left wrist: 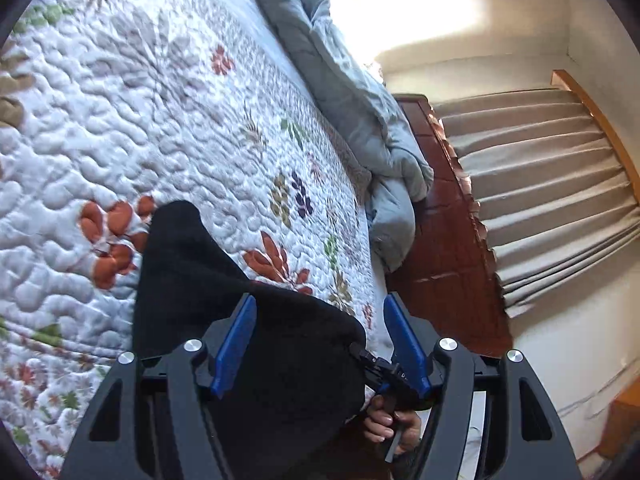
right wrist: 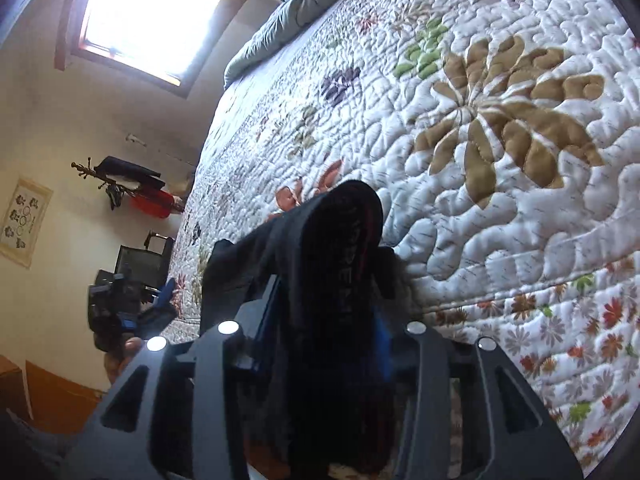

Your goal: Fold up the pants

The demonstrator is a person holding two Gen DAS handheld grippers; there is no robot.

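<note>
Item: black pants [right wrist: 340, 264], soft, limp, light; take by waistband. My right gripper [right wrist: 324, 300] clamps it, frame centre; my left gripper [left wrist: 320, 320] gapes wide, cloth draped loose.

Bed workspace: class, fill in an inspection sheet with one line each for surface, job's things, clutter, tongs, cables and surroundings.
Surface: floral quilt spread on the bed.
Job's things: black pants, bunched, lifted over the quilt near its edge.
Clutter: rumpled grey duvet along the quilt's far side.
Tongs: left tongs open, pants draped across one blue finger; right tongs shut on the pants.
Cables: nothing seen.
Surroundings: bright window, beige curtain, coat rack with clothes, wall picture, dark chair, red tiled floor.
</note>
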